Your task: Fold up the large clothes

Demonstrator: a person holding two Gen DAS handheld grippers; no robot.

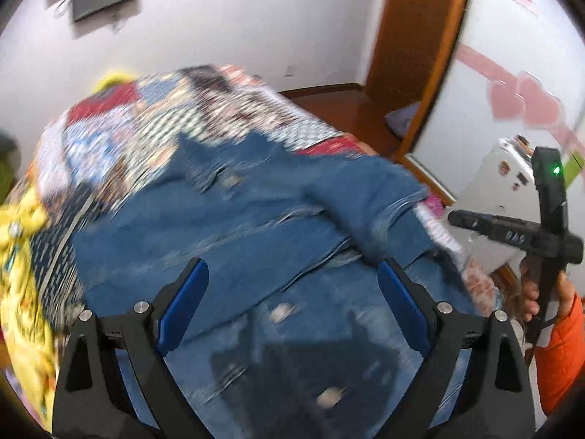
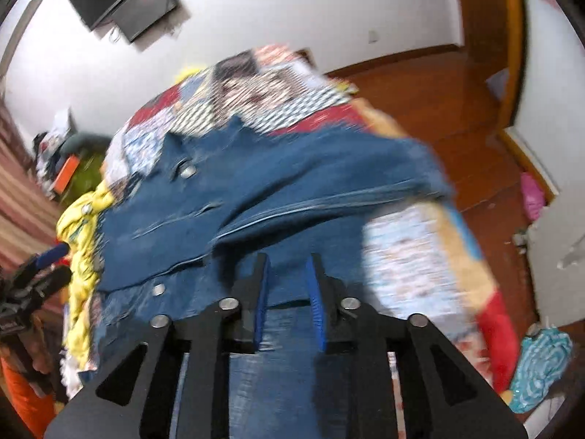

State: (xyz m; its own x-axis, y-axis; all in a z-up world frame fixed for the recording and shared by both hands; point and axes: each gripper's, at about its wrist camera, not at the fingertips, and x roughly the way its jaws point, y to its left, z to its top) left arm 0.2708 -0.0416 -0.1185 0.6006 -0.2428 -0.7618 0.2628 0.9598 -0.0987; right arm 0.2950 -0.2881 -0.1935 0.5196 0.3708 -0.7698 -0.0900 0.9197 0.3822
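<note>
A blue denim jacket (image 1: 263, 219) with metal buttons lies spread on a patchwork quilt (image 1: 204, 109) on the bed; one sleeve is folded across its top right. It also shows in the right wrist view (image 2: 278, 190). My left gripper (image 1: 292, 281) is wide open above the jacket's lower part, nothing between its blue pads. My right gripper (image 2: 287, 278) has its jaws a narrow gap apart over the jacket's near edge; denim shows between the pads, but blur hides whether they pinch it. The right gripper's body (image 1: 541, 226) shows at the right of the left wrist view, held by a hand.
A yellow garment (image 2: 84, 226) lies along the bed's left side. Wooden floor (image 2: 457, 102) and a door frame (image 1: 413, 55) are to the right. A teal cloth (image 2: 541, 362) and a pink item (image 2: 532, 194) lie on the floor. A dark screen (image 2: 128, 0) hangs on the wall.
</note>
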